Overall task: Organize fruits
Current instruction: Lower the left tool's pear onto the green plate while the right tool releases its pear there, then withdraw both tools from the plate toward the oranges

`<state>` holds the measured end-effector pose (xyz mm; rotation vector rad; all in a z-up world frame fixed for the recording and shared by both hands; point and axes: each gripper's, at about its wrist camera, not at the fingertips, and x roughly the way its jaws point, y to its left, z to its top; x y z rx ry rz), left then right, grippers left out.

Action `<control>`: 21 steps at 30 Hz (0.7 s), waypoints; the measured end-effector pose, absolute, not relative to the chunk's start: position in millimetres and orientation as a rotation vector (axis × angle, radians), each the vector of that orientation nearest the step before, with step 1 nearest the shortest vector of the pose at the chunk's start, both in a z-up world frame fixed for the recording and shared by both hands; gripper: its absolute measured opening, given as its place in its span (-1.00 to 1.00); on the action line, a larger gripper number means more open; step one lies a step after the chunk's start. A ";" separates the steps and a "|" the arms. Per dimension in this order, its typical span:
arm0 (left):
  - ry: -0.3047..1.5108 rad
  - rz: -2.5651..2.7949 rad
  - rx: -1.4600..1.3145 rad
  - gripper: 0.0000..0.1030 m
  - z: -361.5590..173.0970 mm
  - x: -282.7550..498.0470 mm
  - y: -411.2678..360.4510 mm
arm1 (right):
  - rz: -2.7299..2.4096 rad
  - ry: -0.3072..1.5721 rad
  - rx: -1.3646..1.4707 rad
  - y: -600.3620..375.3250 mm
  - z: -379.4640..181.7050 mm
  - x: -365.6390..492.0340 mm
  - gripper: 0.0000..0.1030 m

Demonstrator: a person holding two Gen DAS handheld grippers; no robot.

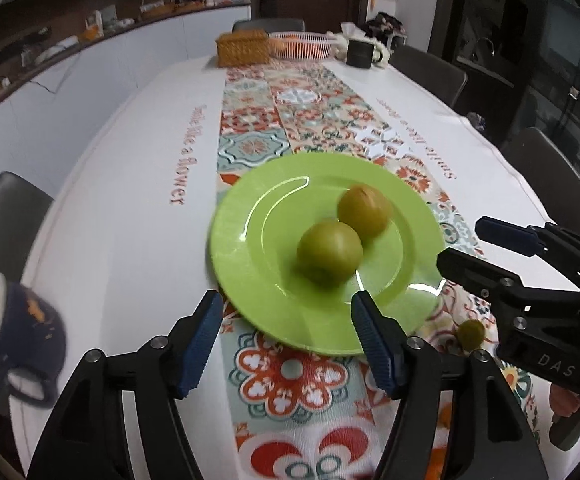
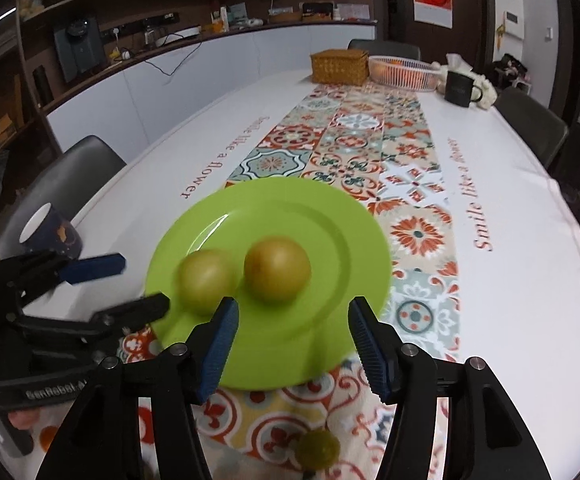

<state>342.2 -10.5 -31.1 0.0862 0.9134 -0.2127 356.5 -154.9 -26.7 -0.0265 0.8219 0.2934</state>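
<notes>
A green plate (image 1: 250, 216) (image 2: 329, 216) lies on the patterned runner and holds two yellow-green round fruits, one nearer the left gripper (image 1: 329, 254) (image 2: 206, 280) and one beyond it (image 1: 363, 210) (image 2: 277, 270). A small green fruit (image 1: 471, 333) (image 2: 317, 449) lies on the runner beside the plate's near edge. My left gripper (image 1: 286, 344) is open and empty over the plate's near rim; it also shows in the right wrist view (image 2: 138, 284). My right gripper (image 2: 291, 344) is open and empty just short of the farther fruit; it also shows in the left wrist view (image 1: 457, 244).
A dark blue mug (image 1: 18, 328) (image 2: 52, 234) stands near the table's left edge. At the far end are a wicker box (image 1: 243, 47) (image 2: 339, 66), a white basket (image 1: 303, 44) (image 2: 403, 72) and a black mug (image 1: 359, 53) (image 2: 458, 88). Chairs surround the table.
</notes>
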 end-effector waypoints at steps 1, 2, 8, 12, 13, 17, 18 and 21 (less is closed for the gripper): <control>0.895 -0.202 0.101 0.33 -25.1 333.1 -10.8 | 0.288 0.810 -0.030 -155.8 -22.4 350.3 0.13; 0.884 -0.194 0.110 0.34 -21.3 327.4 -11.1 | 0.284 0.798 -0.037 -156.3 -17.9 343.8 0.13; 0.771 -0.146 0.153 0.54 11.0 280.2 -12.8 | 0.268 0.701 -0.048 -160.6 12.4 296.6 0.24; 0.710 -0.127 0.163 0.71 31.5 247.9 -11.9 | 0.271 0.653 -0.046 -160.6 29.3 270.2 0.31; 0.703 -0.125 0.166 0.73 35.0 242.3 -11.3 | 0.273 0.641 -0.044 -160.6 33.8 262.4 0.39; 0.667 -0.097 0.155 0.81 48.7 214.3 -4.1 | 0.273 0.614 -0.047 -158.5 45.7 239.0 0.46; 0.661 -0.093 0.146 0.81 51.2 206.9 -1.3 | 0.274 0.612 -0.048 -157.5 47.7 232.6 0.48; 0.650 -0.084 0.144 0.84 54.3 189.4 2.2 | 0.285 0.603 -0.058 -153.6 50.2 217.1 0.51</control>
